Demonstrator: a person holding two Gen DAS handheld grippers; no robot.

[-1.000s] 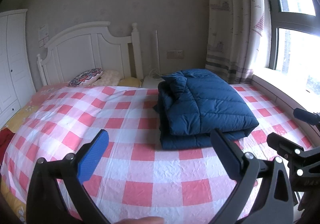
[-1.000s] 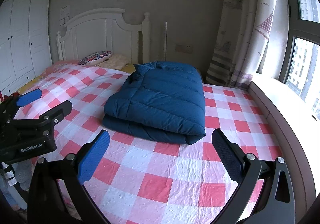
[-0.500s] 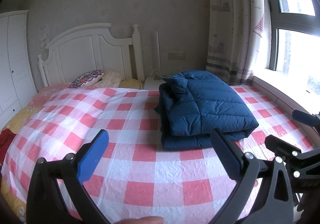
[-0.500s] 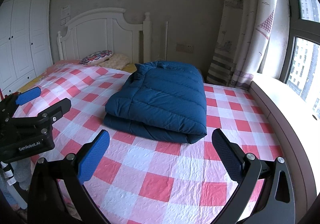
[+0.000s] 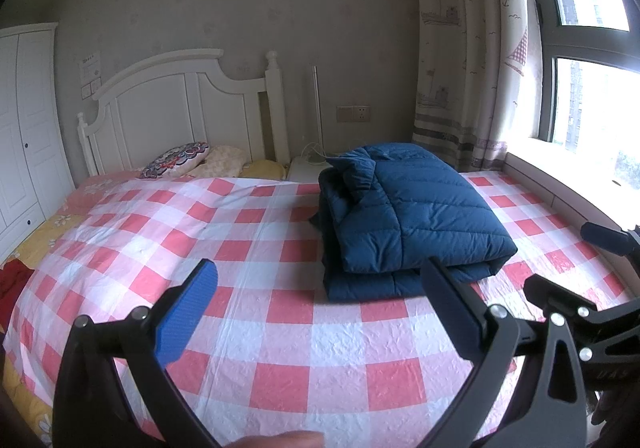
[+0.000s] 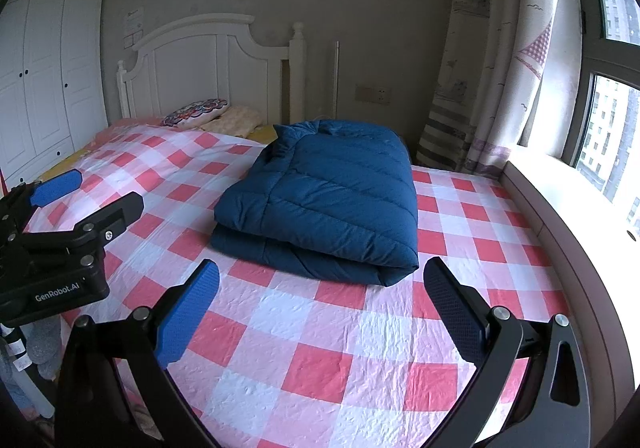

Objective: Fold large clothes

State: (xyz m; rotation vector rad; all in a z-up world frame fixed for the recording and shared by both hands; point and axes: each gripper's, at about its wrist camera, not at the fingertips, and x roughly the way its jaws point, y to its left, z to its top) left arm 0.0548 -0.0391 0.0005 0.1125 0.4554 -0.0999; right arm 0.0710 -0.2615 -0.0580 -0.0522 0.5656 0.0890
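Looking through the left wrist cam, the left claw (image 5: 316, 312) is spread wide and empty over the checked bed (image 5: 280, 360), with the navy down jacket (image 5: 404, 215) already folded into a thick stack further up near the window side. Over on the right wrist cam, the right claw (image 6: 320, 312) is also wide apart and holding nothing, short of the jacket, so I'd say the folding looks basically done and the next move is only a final tidy or backing off.

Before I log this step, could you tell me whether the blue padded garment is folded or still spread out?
Folded: the blue padded garment lies on the checked bedcover as a compact stack of layers.
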